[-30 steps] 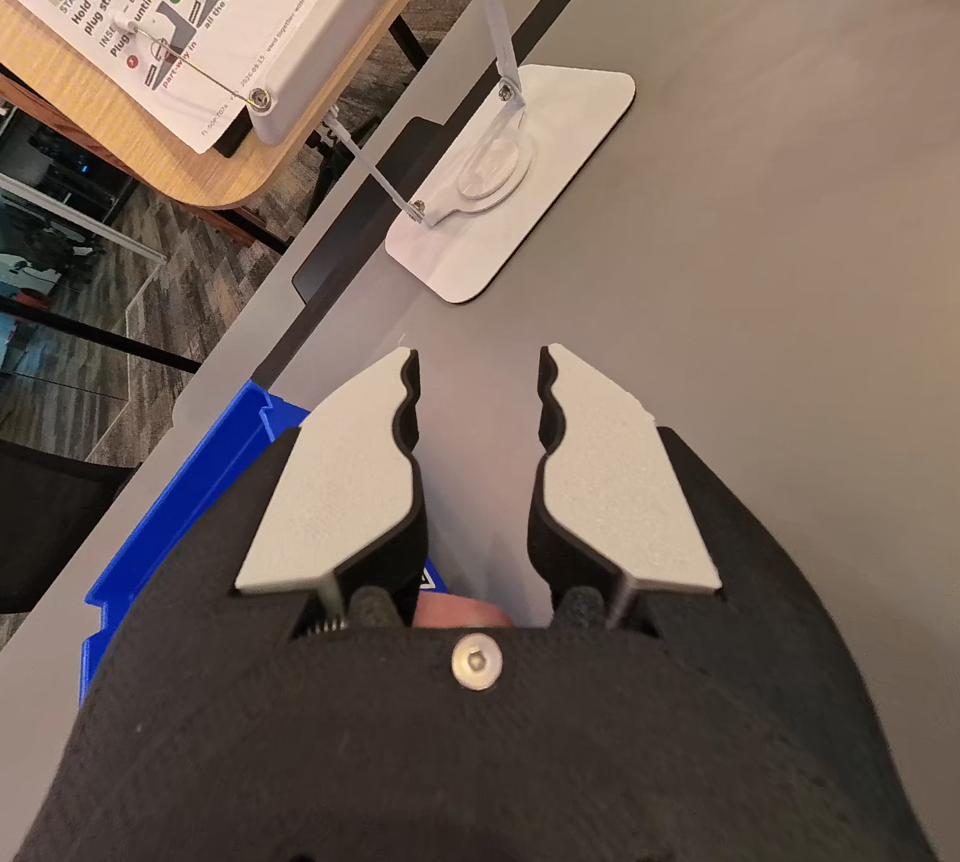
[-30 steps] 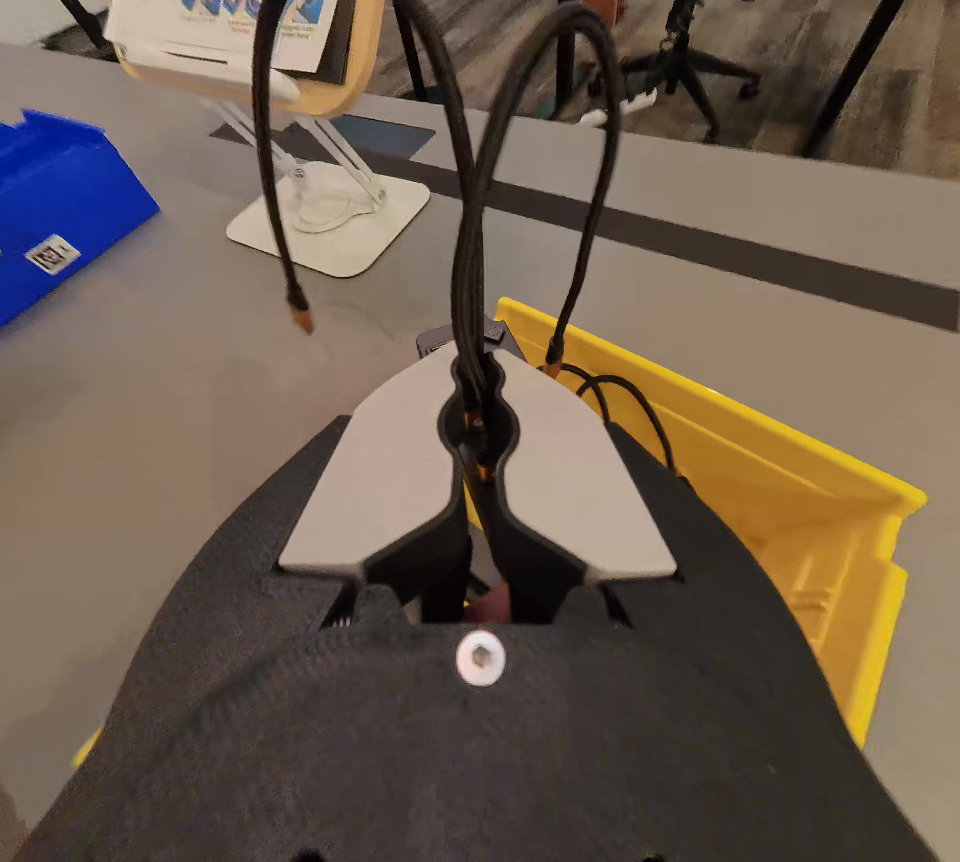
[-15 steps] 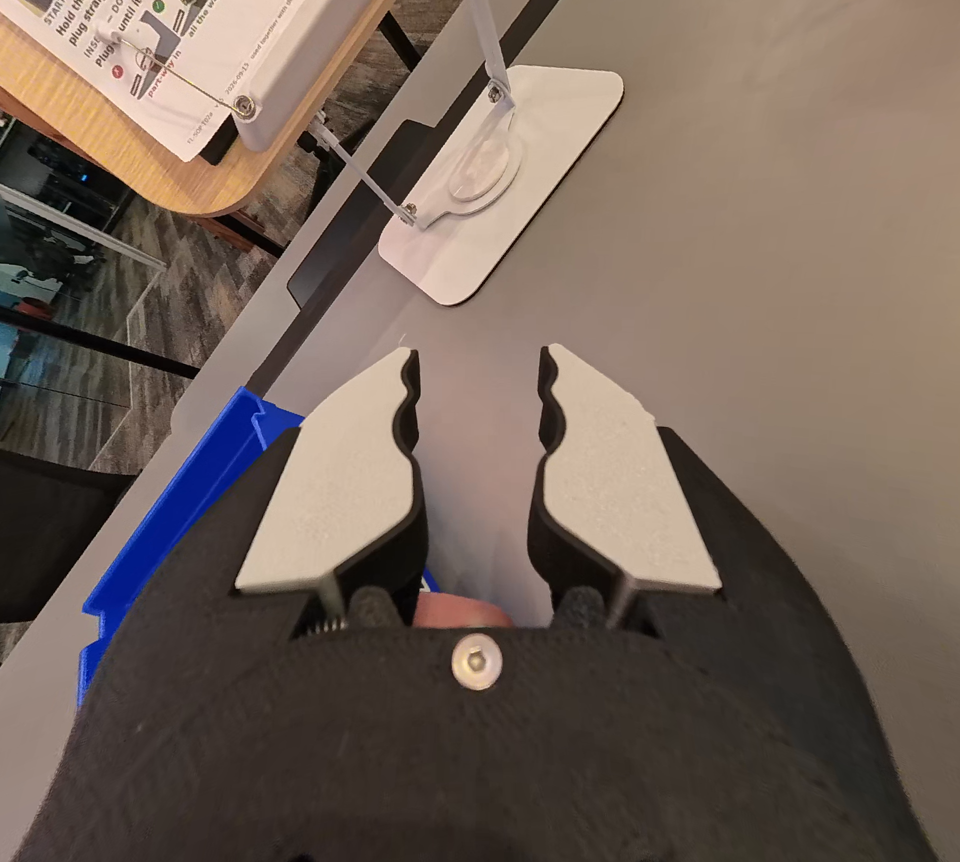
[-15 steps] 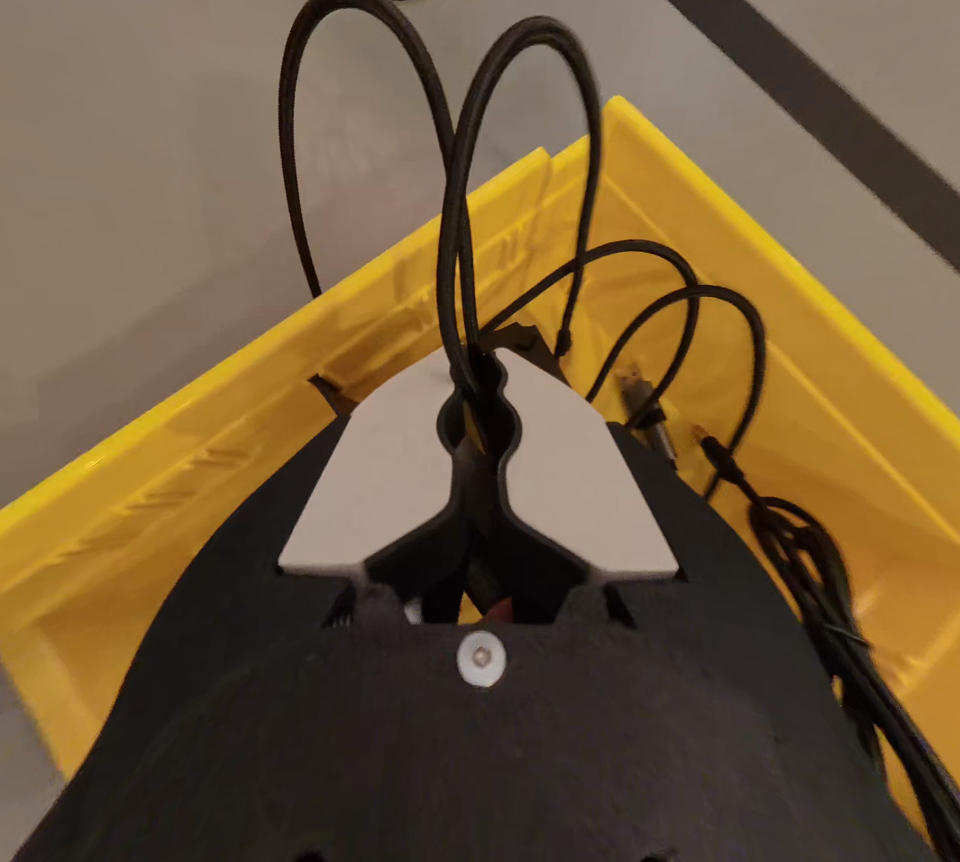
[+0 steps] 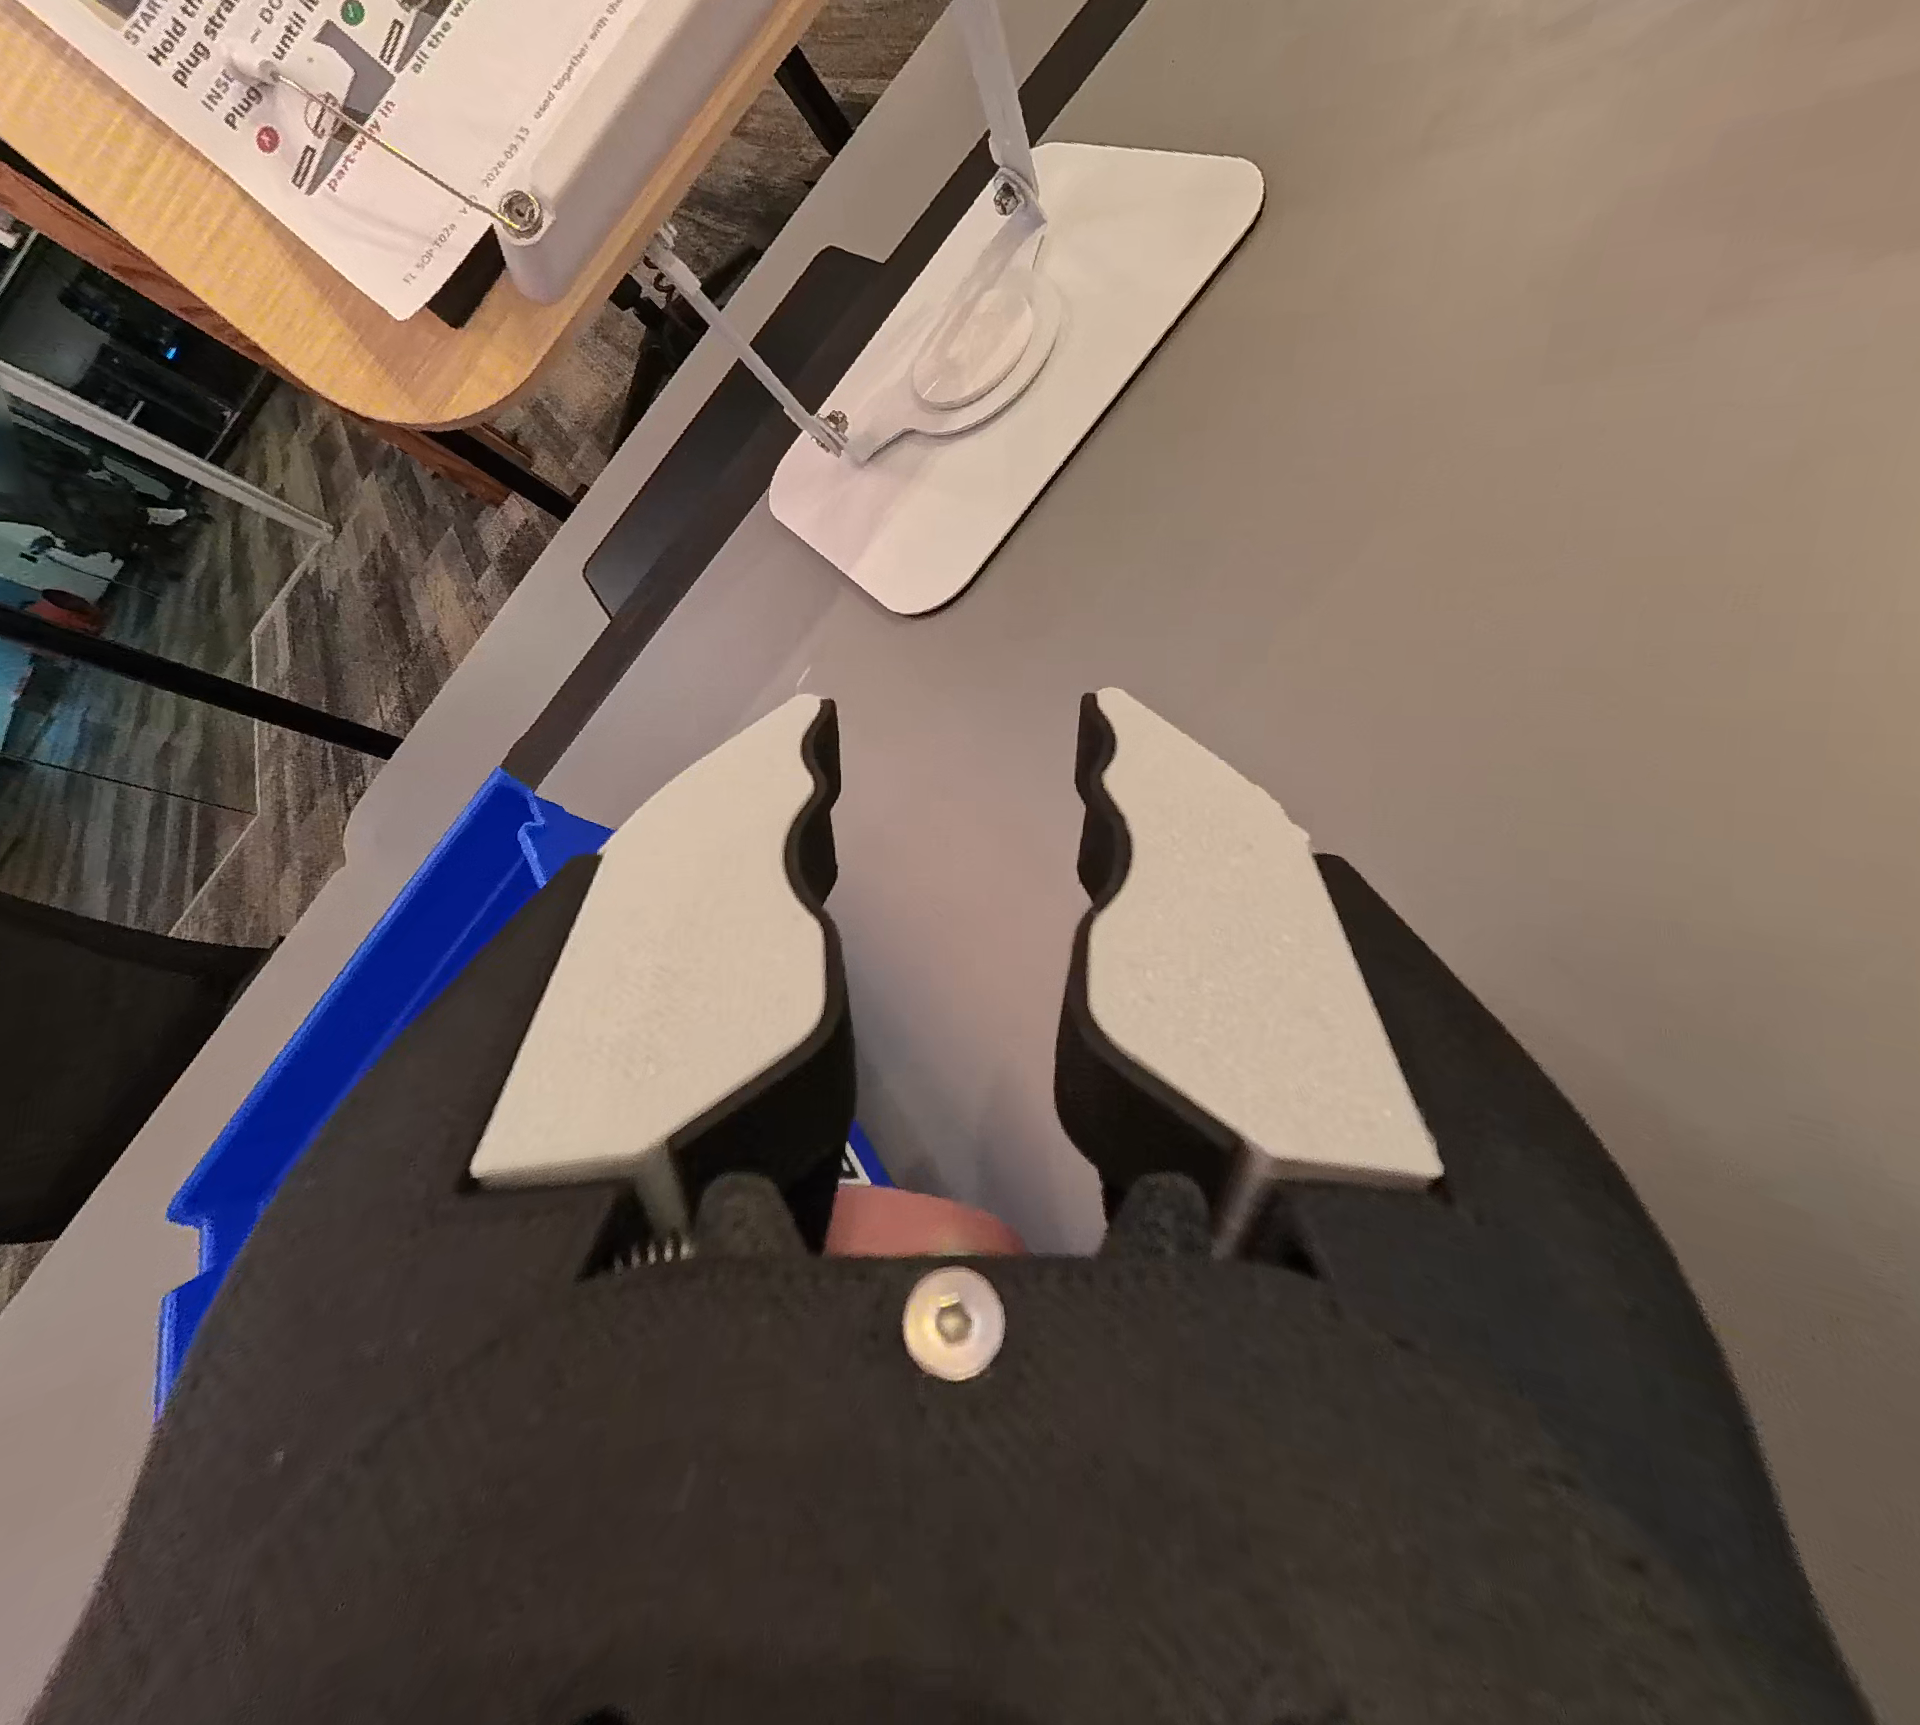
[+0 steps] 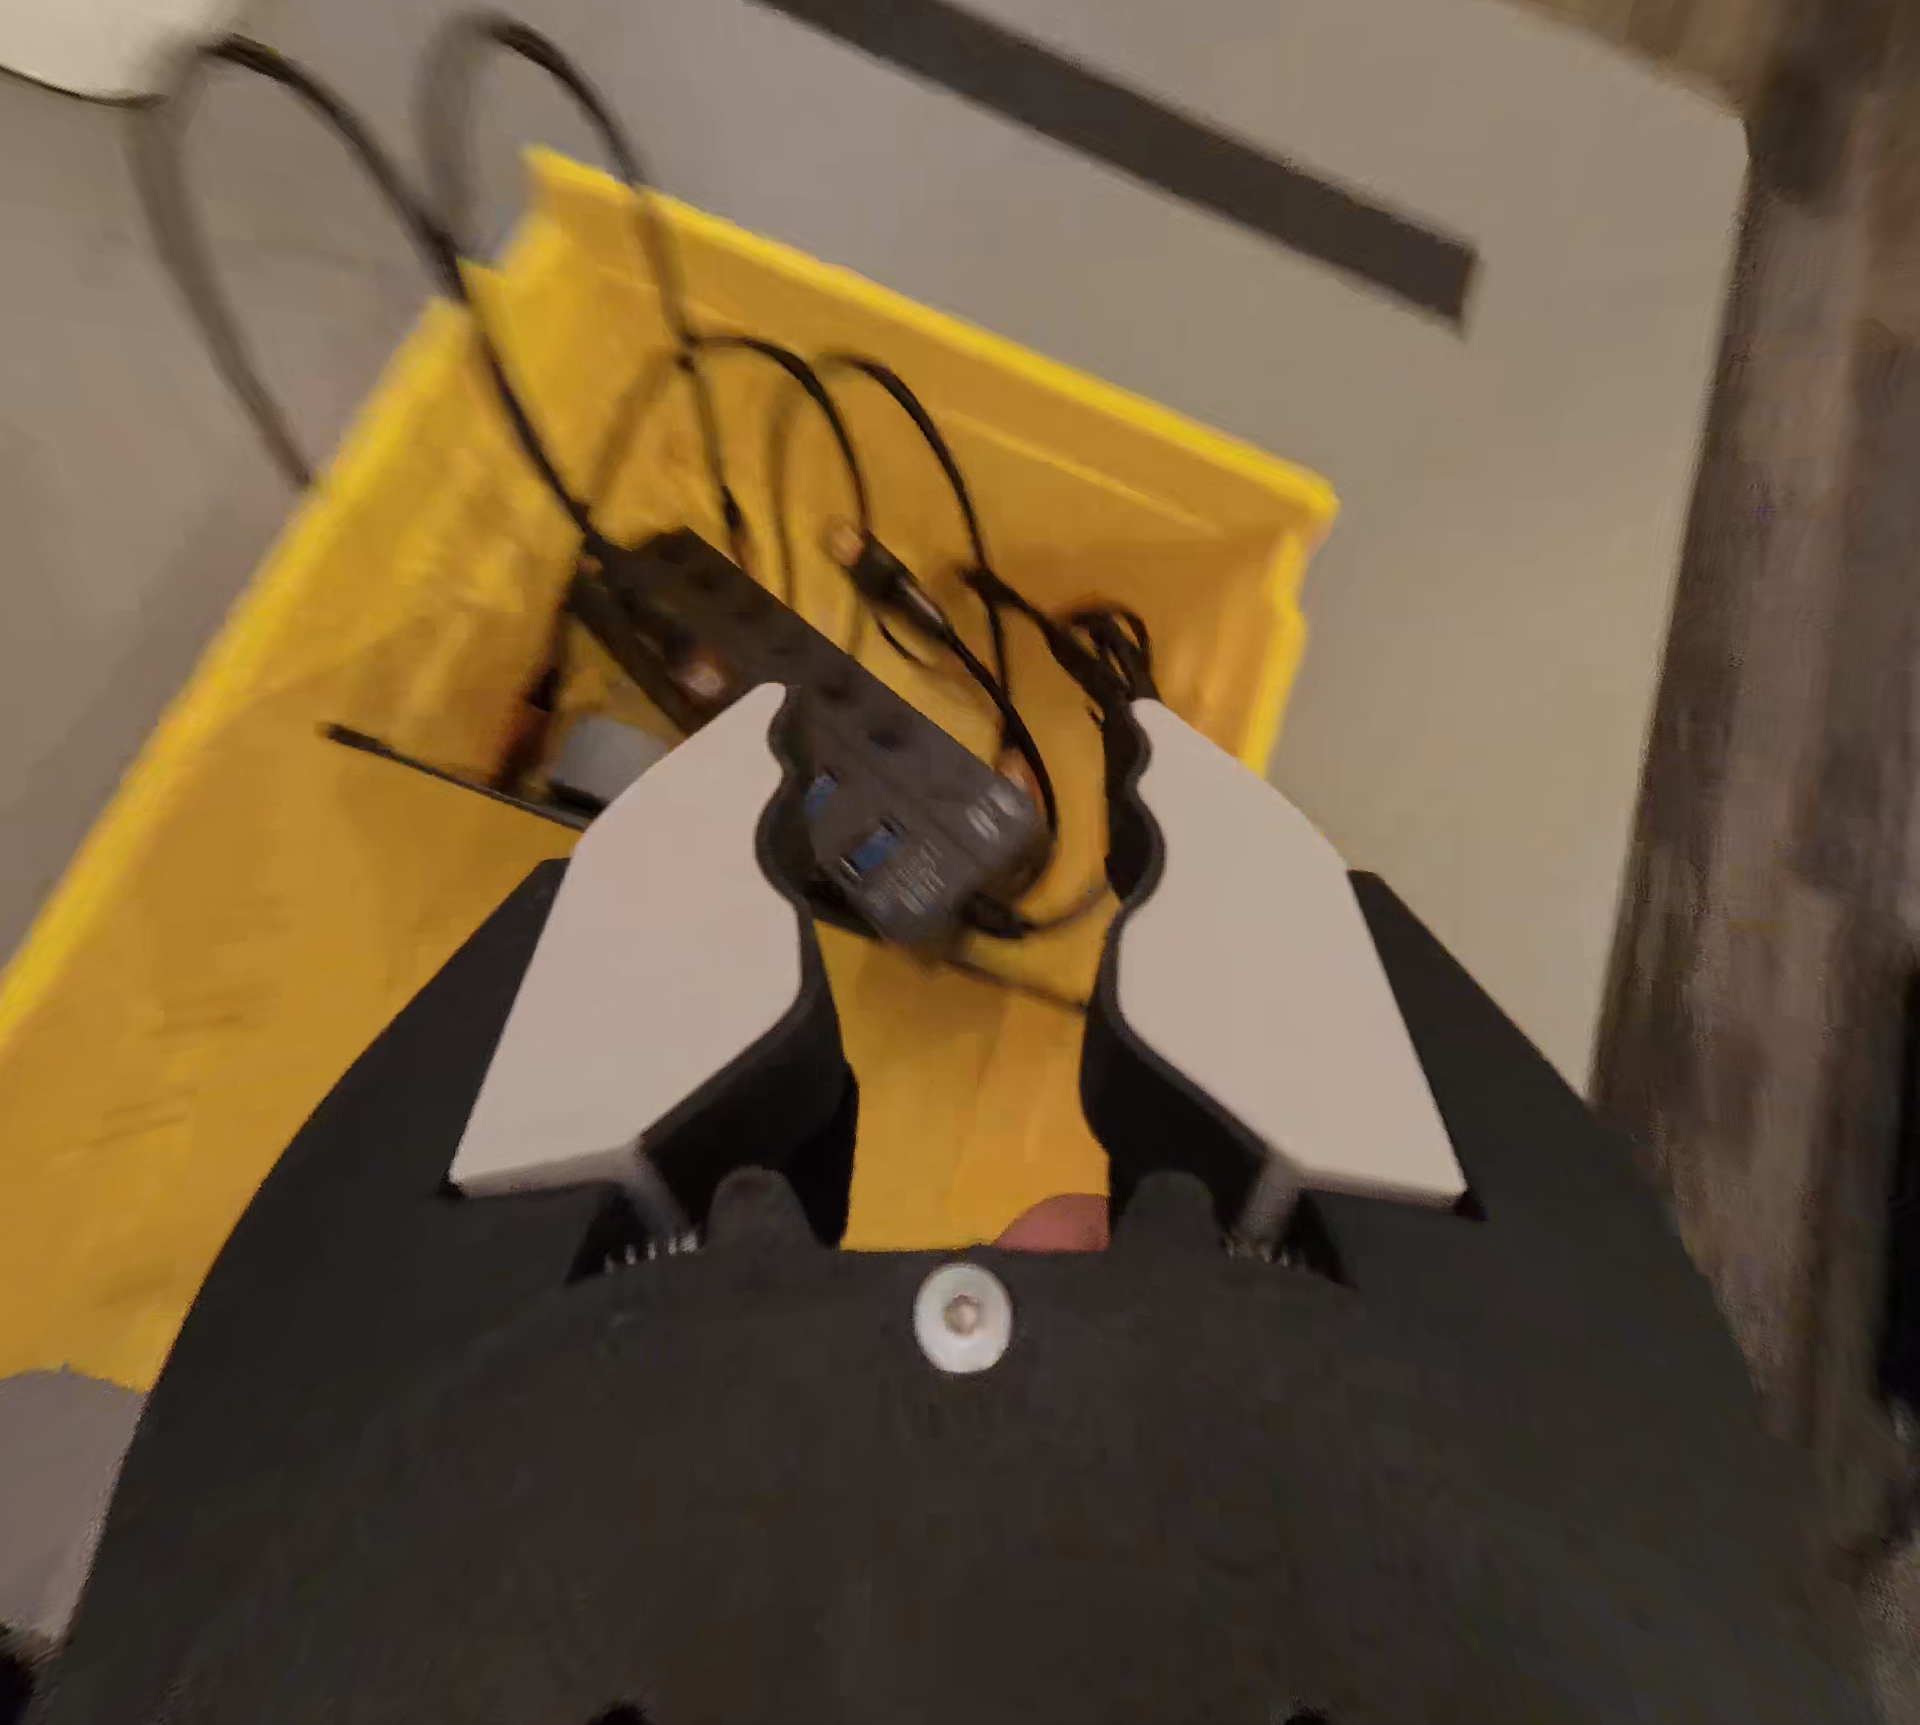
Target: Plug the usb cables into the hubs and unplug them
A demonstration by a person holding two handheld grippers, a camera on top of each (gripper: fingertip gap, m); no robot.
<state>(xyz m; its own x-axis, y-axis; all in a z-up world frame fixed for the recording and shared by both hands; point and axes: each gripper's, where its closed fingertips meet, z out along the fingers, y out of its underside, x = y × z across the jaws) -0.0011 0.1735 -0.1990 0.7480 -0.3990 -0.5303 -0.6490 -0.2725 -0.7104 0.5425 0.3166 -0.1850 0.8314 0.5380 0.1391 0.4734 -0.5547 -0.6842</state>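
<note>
In the right wrist view my right gripper (image 6: 956,719) is open above a yellow bin (image 6: 312,896). A dark USB hub (image 6: 831,740) lies slanted inside the bin, just beyond and partly between the fingertips, with black cables (image 6: 914,470) looping around it. Two cable loops (image 6: 312,117) hang over the bin's far left wall. The picture is blurred by motion. In the left wrist view my left gripper (image 5: 956,719) is open and empty above the grey table (image 5: 1507,636).
A blue bin (image 5: 364,1000) sits at the table's left edge under my left gripper. A white stand base (image 5: 1039,387) holds a board with an instruction sheet (image 5: 416,13). A dark strip (image 6: 935,65) crosses the table behind the yellow bin; the table's right edge (image 6: 1683,532) drops to the floor. My right fingertips sit around 55 cm from my left ones.
My right gripper swung down over the yellow bin and opened, letting go of the hub and its cables, which now lie in the bin. My left gripper has barely moved.
</note>
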